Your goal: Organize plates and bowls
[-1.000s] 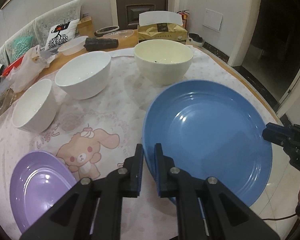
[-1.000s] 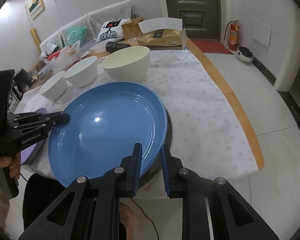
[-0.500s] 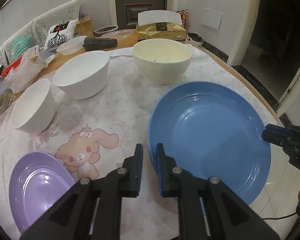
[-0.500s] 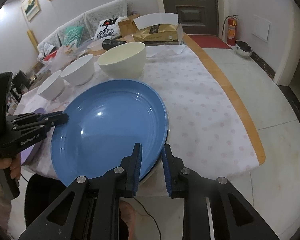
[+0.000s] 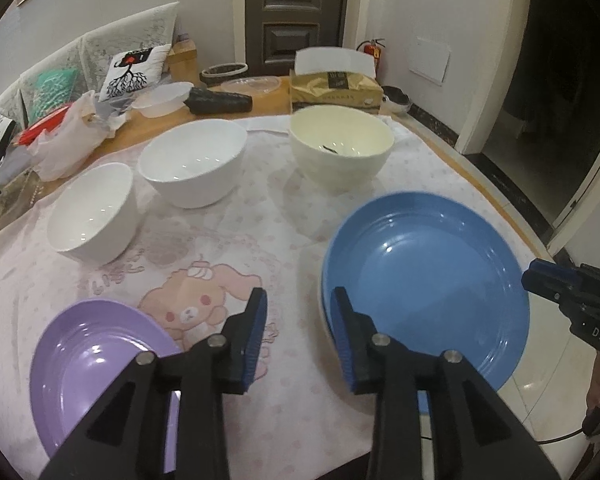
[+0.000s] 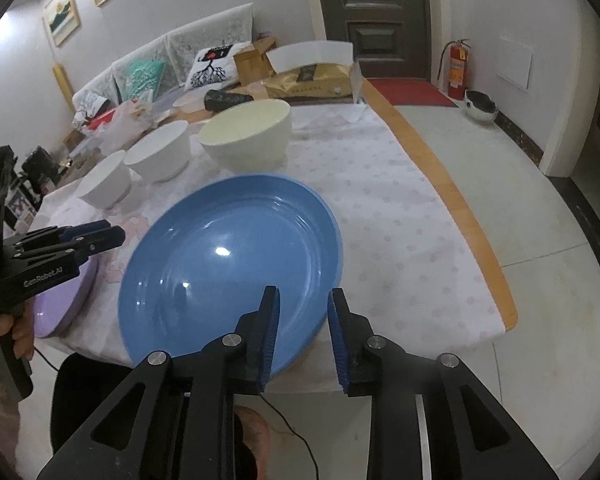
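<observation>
You are working in a home, in a living-dining room. Behind the counter [image 6: 452, 216] with its pink cartoon-bear cloth [image 5: 204, 296] stands a sofa [image 6: 172, 64] draped in lace covers and set with printed cushions [image 6: 210, 65]. Framed pictures [image 6: 63, 15] hang on the wall, a dark panelled door [image 5: 296, 12] closes the room, and a red fire extinguisher [image 6: 457, 67] stands beside it on the tiled floor [image 6: 480, 152].
</observation>
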Action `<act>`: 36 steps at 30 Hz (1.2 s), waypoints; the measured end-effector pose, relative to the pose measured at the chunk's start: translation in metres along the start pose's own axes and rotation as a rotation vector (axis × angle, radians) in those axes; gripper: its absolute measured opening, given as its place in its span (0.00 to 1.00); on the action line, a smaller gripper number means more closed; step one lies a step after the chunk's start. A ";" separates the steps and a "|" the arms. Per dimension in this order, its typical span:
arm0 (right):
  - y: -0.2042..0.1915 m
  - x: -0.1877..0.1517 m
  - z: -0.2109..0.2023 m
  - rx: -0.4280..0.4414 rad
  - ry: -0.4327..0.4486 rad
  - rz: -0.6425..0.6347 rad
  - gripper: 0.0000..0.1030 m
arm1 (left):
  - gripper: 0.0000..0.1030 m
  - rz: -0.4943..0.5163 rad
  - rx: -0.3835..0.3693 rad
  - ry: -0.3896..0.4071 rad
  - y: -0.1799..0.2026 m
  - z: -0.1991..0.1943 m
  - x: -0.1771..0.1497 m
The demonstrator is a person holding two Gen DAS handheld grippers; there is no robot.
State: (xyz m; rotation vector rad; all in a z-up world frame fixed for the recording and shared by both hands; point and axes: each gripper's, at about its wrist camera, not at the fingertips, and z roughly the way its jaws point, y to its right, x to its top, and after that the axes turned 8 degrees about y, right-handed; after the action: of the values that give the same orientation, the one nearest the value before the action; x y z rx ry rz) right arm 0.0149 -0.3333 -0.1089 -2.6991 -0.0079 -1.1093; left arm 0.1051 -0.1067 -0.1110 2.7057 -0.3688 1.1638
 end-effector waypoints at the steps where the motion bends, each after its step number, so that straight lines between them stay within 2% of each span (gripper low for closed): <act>1: -0.004 0.002 -0.003 0.001 0.007 -0.006 0.20 | 0.29 -0.007 0.001 0.006 -0.003 -0.004 0.001; 9: -0.053 0.015 -0.013 0.082 0.035 -0.068 0.21 | 0.33 -0.077 0.045 0.084 -0.051 -0.051 0.002; 15: -0.113 0.021 -0.007 0.178 0.031 -0.148 0.27 | 0.35 -0.166 0.120 0.134 -0.111 -0.088 -0.012; 20: -0.163 0.021 0.010 0.247 -0.001 -0.218 0.28 | 0.38 -0.256 0.180 0.148 -0.163 -0.104 -0.032; 24: -0.196 0.018 0.031 0.273 -0.047 -0.261 0.30 | 0.38 -0.315 0.206 0.131 -0.195 -0.105 -0.054; 28: -0.219 0.012 0.049 0.291 -0.089 -0.279 0.36 | 0.38 -0.363 0.212 0.093 -0.219 -0.093 -0.077; 36: -0.235 0.002 0.084 0.280 -0.166 -0.289 0.37 | 0.38 -0.411 0.187 0.046 -0.235 -0.069 -0.100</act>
State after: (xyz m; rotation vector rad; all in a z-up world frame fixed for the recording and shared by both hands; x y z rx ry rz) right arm 0.0535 -0.0868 -0.1176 -2.5764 -0.5527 -0.8714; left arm 0.0603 0.1502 -0.1513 2.7151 0.3059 1.1804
